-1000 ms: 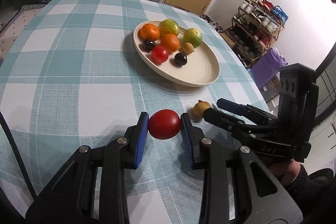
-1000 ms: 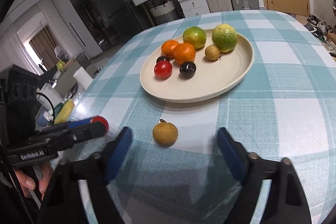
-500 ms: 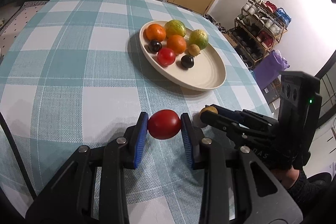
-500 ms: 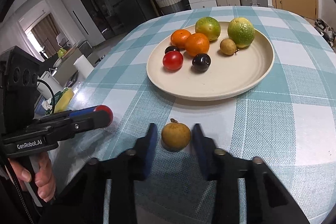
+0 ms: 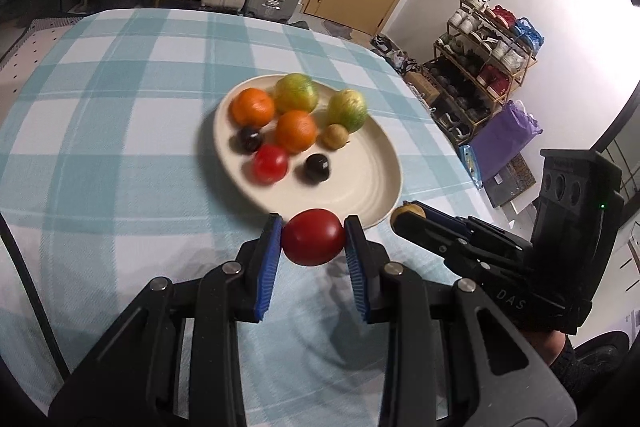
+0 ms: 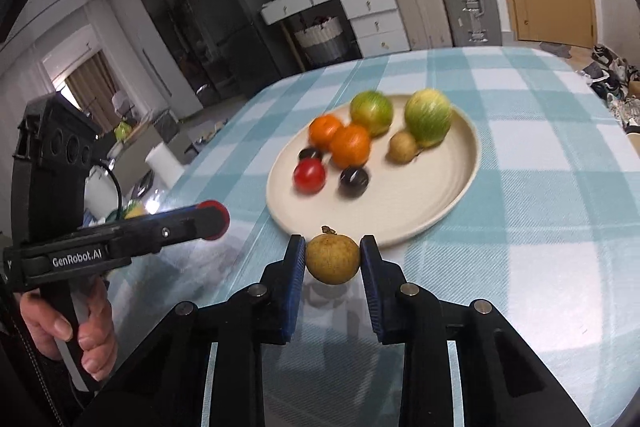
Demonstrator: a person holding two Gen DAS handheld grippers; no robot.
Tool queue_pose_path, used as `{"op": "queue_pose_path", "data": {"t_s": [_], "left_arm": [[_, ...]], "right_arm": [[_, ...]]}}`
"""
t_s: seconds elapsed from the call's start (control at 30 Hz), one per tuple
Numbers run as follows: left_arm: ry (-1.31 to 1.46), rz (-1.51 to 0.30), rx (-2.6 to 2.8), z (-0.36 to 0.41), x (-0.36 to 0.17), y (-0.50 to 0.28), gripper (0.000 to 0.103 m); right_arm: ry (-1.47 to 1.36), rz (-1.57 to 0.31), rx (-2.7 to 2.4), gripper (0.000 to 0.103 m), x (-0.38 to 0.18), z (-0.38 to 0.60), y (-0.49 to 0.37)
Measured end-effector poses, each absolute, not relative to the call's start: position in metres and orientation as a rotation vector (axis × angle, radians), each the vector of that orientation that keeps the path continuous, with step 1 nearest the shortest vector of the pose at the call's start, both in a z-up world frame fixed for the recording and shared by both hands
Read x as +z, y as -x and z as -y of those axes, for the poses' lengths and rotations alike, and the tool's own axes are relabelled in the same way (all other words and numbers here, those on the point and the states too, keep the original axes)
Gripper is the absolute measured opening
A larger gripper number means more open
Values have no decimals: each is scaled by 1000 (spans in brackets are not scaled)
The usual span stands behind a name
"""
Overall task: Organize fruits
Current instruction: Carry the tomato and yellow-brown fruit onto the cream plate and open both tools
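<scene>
Gripping tomato (image 5: 313, 237), longan (image 6: 332, 258); grippers shut

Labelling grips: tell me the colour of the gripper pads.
Blue pads, clearest in the left wrist view.

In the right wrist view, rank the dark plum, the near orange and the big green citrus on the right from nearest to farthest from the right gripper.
1. Dark plum, near part of the plate.
2. Near orange, plate's middle.
3. Big green citrus, far right.
Measured from the right gripper.
</scene>
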State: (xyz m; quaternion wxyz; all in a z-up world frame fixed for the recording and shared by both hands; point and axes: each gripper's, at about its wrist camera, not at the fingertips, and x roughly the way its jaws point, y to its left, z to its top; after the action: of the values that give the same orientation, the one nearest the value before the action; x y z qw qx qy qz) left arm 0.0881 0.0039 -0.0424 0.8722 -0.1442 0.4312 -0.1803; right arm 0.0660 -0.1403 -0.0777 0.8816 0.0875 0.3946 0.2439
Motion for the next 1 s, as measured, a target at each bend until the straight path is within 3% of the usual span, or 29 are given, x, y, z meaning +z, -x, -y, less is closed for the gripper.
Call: {"op": "queue_pose_path", "data": {"t_s": [1.0], "left_arm": [[266, -969, -439, 73, -66, -195, 28]], "right_arm": [[-267, -827, 475, 29, -76, 186, -158]]}}
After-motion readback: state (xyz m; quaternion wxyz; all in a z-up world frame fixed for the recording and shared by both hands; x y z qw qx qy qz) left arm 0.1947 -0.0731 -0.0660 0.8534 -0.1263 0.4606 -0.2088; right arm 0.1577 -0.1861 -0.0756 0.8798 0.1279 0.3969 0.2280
